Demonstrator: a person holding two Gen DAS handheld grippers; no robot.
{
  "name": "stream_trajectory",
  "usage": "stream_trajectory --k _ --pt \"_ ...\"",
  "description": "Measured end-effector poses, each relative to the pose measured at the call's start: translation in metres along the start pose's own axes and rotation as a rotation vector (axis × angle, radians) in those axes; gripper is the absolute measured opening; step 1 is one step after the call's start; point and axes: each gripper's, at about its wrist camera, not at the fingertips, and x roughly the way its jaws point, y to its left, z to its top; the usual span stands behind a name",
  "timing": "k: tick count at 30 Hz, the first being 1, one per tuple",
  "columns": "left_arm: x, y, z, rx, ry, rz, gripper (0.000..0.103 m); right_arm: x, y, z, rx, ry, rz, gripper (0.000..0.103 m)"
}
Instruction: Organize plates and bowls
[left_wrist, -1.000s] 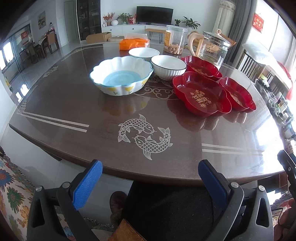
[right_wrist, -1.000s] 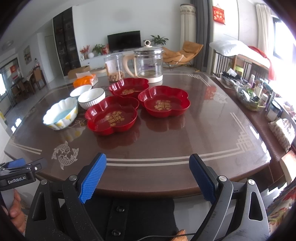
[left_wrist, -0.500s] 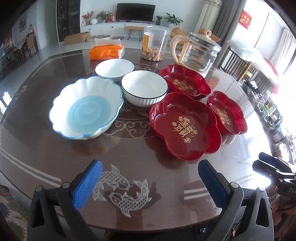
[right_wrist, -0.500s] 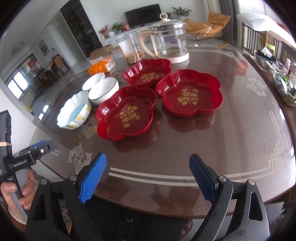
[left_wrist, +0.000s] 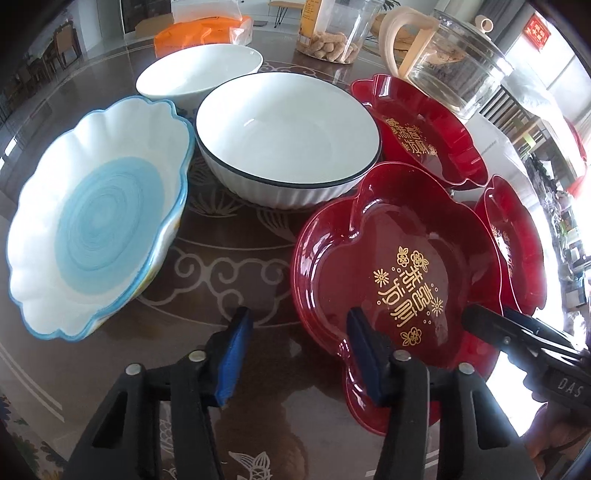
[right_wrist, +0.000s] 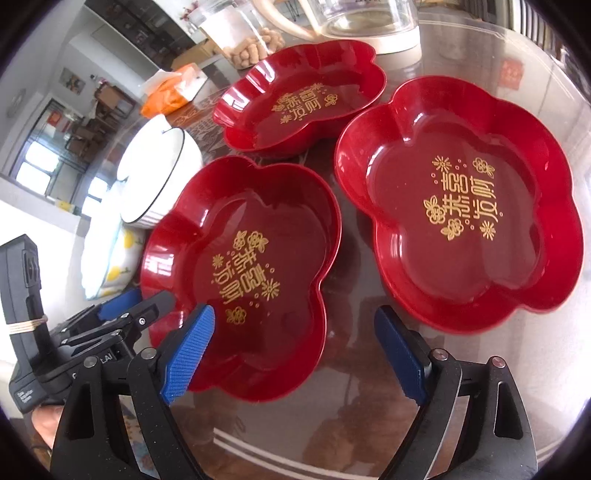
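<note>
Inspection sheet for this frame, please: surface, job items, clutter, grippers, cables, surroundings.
Surface: dark glossy table with pale inlaid patterns.
Job items: three red flower-shaped plates; nearest red plate by both grippers. Scalloped blue-centred bowl, dark-rimmed white bowl, plain white bowl.
Clutter: glass kettle, snack jar, orange packet.
Grippers: left gripper closing, nearest plate's rim between its fingers; right gripper closing, open, one finger over that plate.
Cables: nothing seen.
Surroundings: living room, windows.
</note>
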Motion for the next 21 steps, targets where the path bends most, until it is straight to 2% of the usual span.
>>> stream_trajectory --k 1,2,4,6,8,13,16,21 --pt "0.002 0.001 0.001 -0.010 0.006 -0.012 0.036 0.002 0.002 0.001 -0.005 0.002 -0.008 0.072" --pt "0.004 0.001 0.001 -0.017 0.010 -0.024 0.033 0.004 0.004 0.002 -0.011 0.004 -0.015 0.055" --pt "0.005 -0.001 0.001 -0.009 0.007 -0.045 0.023 0.006 0.007 0.003 -0.024 0.007 -0.059 0.033" --pt "0.001 -0.006 -0.002 0.019 -0.005 -0.029 0.020 0.007 0.007 0.002 -0.020 0.000 -0.089 0.025" --pt "-0.006 -0.009 -0.008 0.041 -0.022 -0.019 0.020 0.003 0.001 -0.002 -0.006 -0.002 -0.093 0.010" --pt "-0.044 -0.018 -0.039 0.100 -0.062 -0.038 0.020 -0.035 0.005 -0.025 -0.065 -0.044 -0.073 0.009" --pt "-0.062 -0.021 -0.065 0.124 -0.055 -0.075 0.021 -0.063 0.010 -0.049 -0.091 -0.044 -0.055 0.010" --pt "-0.058 -0.036 -0.100 0.175 -0.021 -0.082 0.021 -0.081 -0.001 -0.089 -0.073 -0.004 -0.053 0.012"
